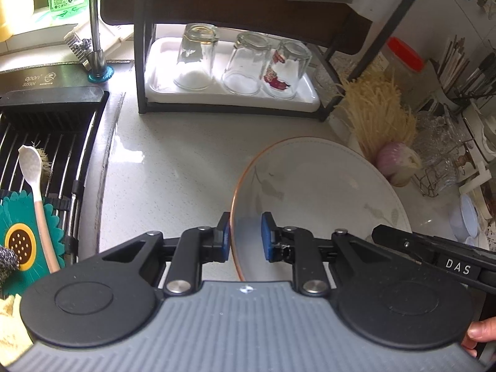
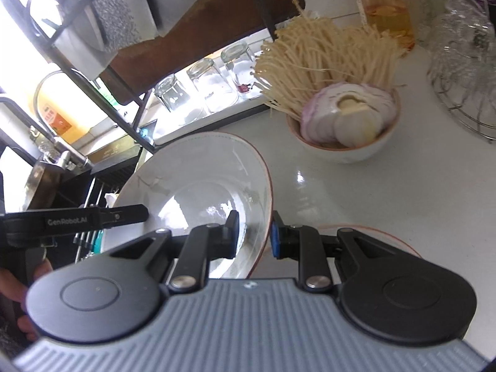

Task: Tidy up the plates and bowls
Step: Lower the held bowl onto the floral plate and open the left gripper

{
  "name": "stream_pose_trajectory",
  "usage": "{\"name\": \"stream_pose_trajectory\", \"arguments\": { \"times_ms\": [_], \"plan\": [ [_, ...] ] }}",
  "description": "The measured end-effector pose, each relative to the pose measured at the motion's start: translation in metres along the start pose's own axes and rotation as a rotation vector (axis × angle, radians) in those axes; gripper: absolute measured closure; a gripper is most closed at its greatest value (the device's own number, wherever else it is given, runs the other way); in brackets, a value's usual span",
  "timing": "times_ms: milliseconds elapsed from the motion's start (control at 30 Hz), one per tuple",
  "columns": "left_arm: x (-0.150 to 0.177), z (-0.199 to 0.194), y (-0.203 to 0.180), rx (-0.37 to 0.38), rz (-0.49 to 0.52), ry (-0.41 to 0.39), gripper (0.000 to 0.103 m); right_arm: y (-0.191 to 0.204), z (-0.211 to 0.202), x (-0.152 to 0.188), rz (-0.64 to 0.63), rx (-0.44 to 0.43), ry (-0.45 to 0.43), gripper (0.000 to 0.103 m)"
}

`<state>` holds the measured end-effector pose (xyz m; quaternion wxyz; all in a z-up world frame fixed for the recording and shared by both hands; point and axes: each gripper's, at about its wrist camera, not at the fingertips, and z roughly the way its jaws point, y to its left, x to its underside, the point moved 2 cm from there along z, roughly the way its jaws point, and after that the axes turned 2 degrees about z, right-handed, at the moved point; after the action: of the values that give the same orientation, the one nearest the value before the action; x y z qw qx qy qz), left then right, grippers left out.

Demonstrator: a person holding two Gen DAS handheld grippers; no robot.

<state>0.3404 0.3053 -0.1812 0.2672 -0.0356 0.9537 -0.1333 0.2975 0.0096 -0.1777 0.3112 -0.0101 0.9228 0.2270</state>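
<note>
1. The plate (image 1: 325, 192) sits right of centre in the left wrist view and centre-left in the right wrist view, tilted up off the counter (image 1: 173, 167) with both tongs at opposite sides of its rim.
2. The left gripper (image 1: 245, 237) straddles the plate's copper-edged rim, one blue pad outside and one inside; there is a clear gap at the inner pad, so it looks released rather than clenched.
3. The right gripper (image 2: 254, 235) straddles the far rim likewise, pads close to the plate; whether they pinch it cannot be told.
4. The step in hand seems to be moving this plate; a second plate (image 2: 356, 231) peeks out low and right of centre in the right view, possibly the stack target.
5. Next calls for a firm hold and a level carry, clear of the bowl (image 2: 347, 142) of sliced onion.
6. Readable writing: "DAS" at lower right of the left view, "GenRobot.AI" at left of the right view.
</note>
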Motion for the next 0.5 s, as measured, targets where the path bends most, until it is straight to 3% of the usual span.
{"name": "stream_pose_trajectory", "arguments": {
  "times_ms": [500],
  "plan": [
    [0.043,-0.025,-0.073,0.01,0.075,-0.033,0.08,-0.041,-0.064,0.029,0.005,0.011,-0.07,0.079]
  ]
}}
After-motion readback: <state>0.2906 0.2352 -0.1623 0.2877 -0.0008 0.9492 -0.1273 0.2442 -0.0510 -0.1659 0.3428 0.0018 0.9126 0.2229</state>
